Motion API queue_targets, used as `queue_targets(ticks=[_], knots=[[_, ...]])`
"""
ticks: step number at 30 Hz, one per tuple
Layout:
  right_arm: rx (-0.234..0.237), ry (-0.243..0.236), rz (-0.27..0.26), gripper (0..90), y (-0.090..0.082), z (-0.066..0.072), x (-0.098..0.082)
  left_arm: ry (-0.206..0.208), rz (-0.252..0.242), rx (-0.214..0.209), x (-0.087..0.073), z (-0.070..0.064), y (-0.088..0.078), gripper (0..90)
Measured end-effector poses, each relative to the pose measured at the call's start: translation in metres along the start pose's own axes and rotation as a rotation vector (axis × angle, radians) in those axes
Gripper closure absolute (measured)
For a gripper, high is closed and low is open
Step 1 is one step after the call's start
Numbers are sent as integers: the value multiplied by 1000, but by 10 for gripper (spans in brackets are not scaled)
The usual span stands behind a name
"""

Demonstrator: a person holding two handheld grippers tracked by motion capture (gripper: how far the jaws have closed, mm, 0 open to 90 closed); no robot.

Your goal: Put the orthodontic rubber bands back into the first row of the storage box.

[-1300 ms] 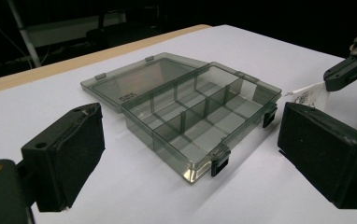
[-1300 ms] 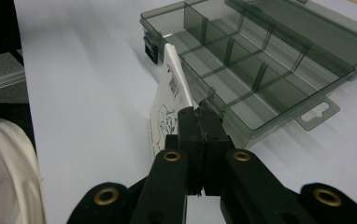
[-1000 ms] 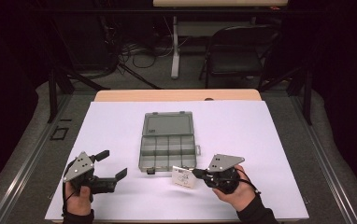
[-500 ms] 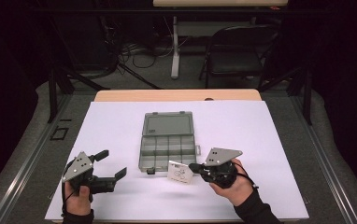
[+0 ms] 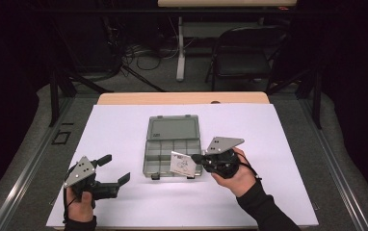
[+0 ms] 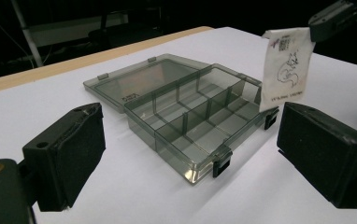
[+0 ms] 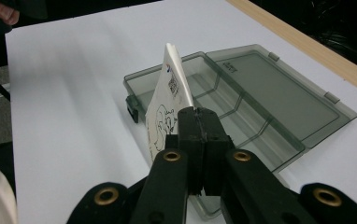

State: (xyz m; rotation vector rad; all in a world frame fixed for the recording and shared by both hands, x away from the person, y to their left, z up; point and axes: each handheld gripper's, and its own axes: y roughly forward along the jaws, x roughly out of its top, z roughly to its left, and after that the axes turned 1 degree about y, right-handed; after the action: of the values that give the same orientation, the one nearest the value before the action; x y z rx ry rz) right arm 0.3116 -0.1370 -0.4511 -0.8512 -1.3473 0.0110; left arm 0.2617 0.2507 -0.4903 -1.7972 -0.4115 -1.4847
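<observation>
Right gripper [image 5: 197, 158]: clamped on packet [image 5: 183, 163] edge, above organizer box [image 5: 172, 144] front. Packet: light, limp; likely best pinched at rim. Left gripper [image 5: 117, 169]: jaws apart.

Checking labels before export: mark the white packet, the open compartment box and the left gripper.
white packet [image 6: 286, 65], left gripper view: printed face, below the clamped top edge.
compartment box [image 5: 172, 128], high view: flat of its opened lid.
left gripper [image 5: 114, 170], high view: gap between its open jaws.
</observation>
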Motion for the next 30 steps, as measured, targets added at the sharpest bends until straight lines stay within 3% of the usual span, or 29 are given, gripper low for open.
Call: queue_targets(ticks=[12,30], knots=[[-29,-20,0,900,7,-18,25,0,1,3,0,1,0,127],[-49,-16,17,900,26,-31,37,1,2,4,0,1,0,128]])
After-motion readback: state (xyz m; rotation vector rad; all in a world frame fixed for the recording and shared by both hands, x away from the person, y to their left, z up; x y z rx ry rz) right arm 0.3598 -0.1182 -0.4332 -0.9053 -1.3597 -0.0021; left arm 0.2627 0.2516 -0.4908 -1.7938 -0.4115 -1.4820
